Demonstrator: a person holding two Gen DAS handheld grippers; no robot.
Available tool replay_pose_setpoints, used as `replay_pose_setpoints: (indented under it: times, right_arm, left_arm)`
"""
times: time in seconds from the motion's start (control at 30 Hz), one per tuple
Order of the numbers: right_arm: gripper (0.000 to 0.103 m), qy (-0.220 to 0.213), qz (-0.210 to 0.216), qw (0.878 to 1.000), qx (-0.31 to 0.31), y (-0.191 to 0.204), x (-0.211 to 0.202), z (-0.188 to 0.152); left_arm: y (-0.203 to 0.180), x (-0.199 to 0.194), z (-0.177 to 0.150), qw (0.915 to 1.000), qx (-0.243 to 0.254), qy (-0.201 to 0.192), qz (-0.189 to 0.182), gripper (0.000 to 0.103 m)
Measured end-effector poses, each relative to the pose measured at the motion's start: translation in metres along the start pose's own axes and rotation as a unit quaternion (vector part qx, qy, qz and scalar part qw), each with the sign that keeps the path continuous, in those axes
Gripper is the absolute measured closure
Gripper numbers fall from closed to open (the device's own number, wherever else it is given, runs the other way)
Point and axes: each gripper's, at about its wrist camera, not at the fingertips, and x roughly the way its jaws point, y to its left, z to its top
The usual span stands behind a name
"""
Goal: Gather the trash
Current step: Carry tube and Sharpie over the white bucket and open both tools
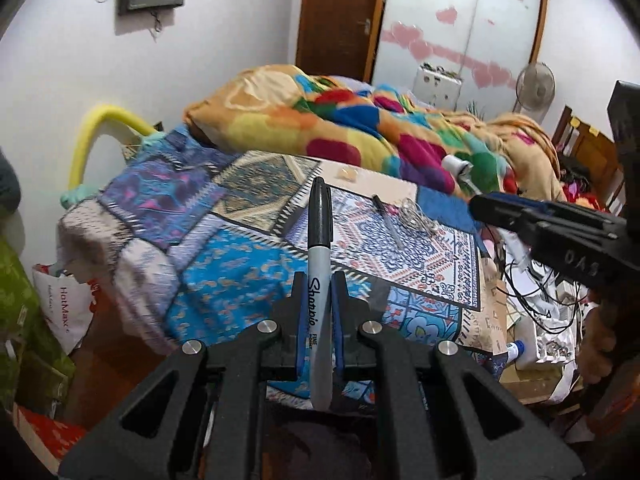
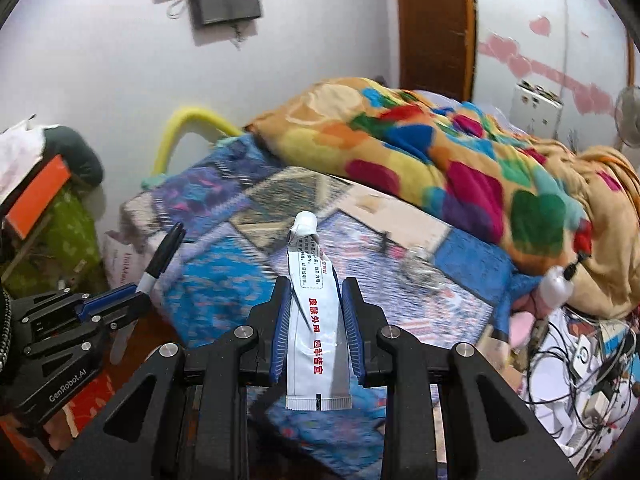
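My left gripper [image 1: 319, 284] is shut on a black-capped Sharpie marker [image 1: 320, 248] that points forward above the patchwork bed cover [image 1: 224, 280]. My right gripper [image 2: 316, 292] is shut on a white ointment tube [image 2: 312, 300] with red Chinese print, its cap pointing forward. The left gripper with the marker [image 2: 160, 256] shows at the left of the right wrist view. The right gripper [image 1: 480, 204] shows at the right of the left wrist view, with the tube's cap [image 1: 454, 164] sticking out. A pen [image 1: 386, 216] and a crumpled clear wrapper [image 1: 416, 212] lie on the bed.
A bright blanket [image 1: 340, 128] is piled at the back of the bed. A white shopping bag [image 1: 68, 308] stands on the floor at the left. Cables and clutter [image 1: 540, 312] fill the floor at the right. A wardrobe [image 1: 460, 20] and a fan [image 1: 534, 88] stand behind.
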Motion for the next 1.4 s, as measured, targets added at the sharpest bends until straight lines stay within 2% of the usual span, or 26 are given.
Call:
replay_pose_setpoints:
  times: [0.3,0.57,0.77,1.0,1.1,1.27,1.33,1.4]
  right_arm:
    - [0.079,-0.005,0.054,0.998,-0.041,0.085,0.003,-0.001]
    - [0.079,0.018,0.108,0.992,-0.067,0.153,0.028,-0.01]
    - [0.079,0.073,0.133,0.984,-0.089,0.195,0.069,-0.033]
    - [0.079,0.151,0.147,0.971,-0.113,0.232,0.121,-0.067]
    - [0.079,0.192,0.155,0.962,-0.119,0.246,0.146,-0.082]
    - [0.079,0.25,0.157,0.947,-0.126,0.266,0.186,-0.108]
    - [0.079,0.269,0.16,0.94,-0.133,0.275,0.201,-0.116]
    - [0.079,0.283,0.16,0.935,-0.142,0.284,0.213,-0.122]
  left_arm:
    - [0.066,-0.049,-0.026,0.998,-0.044,-0.022,0.039,0.093]
    - [0.125,-0.056,-0.071,0.9925,-0.092,-0.002,0.08,0.093]
    - [0.17,-0.042,-0.11,0.9851,-0.127,0.033,0.111,0.093]
    - [0.215,-0.017,-0.152,0.9744,-0.169,0.078,0.126,0.093]
    - [0.24,0.002,-0.173,0.9668,-0.202,0.102,0.118,0.093]
    - [0.277,0.04,-0.212,0.9486,-0.246,0.155,0.124,0.093]
    - [0.289,0.056,-0.227,0.9396,-0.272,0.178,0.107,0.093]
    - [0.302,0.073,-0.244,0.9271,-0.304,0.203,0.084,0.093]
